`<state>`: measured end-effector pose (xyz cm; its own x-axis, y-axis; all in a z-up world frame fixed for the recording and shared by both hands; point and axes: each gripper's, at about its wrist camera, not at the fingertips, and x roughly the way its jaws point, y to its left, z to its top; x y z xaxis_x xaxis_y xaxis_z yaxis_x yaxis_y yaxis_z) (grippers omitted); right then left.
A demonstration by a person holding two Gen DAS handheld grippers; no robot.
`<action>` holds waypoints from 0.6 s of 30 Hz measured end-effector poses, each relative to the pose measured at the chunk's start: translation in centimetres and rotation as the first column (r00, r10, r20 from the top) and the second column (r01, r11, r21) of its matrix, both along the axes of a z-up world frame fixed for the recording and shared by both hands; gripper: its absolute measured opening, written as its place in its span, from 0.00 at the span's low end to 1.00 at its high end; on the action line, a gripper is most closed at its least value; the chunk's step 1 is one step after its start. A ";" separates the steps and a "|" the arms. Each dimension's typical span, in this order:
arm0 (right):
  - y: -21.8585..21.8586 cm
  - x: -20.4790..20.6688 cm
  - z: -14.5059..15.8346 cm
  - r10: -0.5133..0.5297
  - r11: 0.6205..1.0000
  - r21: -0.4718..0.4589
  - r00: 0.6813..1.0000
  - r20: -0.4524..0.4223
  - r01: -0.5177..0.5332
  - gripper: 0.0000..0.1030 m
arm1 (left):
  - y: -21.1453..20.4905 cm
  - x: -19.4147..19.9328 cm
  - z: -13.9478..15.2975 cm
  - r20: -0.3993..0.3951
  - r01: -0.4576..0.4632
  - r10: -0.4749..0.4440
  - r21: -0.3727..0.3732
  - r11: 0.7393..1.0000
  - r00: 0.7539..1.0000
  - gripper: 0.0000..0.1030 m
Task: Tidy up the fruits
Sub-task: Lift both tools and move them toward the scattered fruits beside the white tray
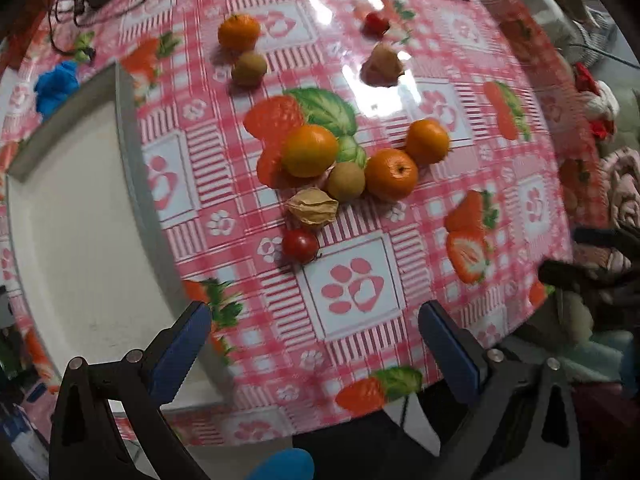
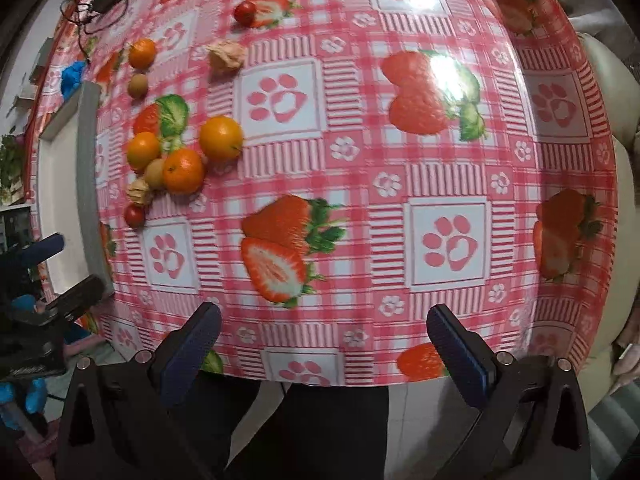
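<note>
From my left gripper, spread wide and empty, the fruit cluster sits right of the white tray. My right gripper, also spread, hovers far away; round fruit may roll when nudged.

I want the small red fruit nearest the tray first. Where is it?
In the left wrist view the cherry tomato lies mid-table, just right of the white tray, directly below the papery husk fruit.
</note>
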<state>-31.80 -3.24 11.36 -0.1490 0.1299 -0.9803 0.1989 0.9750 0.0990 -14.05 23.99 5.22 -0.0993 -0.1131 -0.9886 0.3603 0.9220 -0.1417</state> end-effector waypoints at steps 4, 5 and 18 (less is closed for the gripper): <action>-1.1 -1.1 -0.6 0.022 1.000 -0.006 0.999 -0.045 -0.022 1.00 | 0.7 0.5 -2.6 -0.024 -0.075 0.075 0.009 0.997 0.997 1.00; -1.0 -1.4 -0.9 0.033 0.999 -0.011 0.998 -0.057 -0.034 1.00 | 0.9 0.6 -3.2 -0.026 -0.084 0.084 0.021 0.996 0.996 1.00; 1.2 -1.8 -4.4 0.064 0.998 -0.011 0.994 -0.086 -0.065 1.00 | 0.9 3.5 -6.0 -0.010 -0.128 0.130 0.086 0.988 0.992 1.00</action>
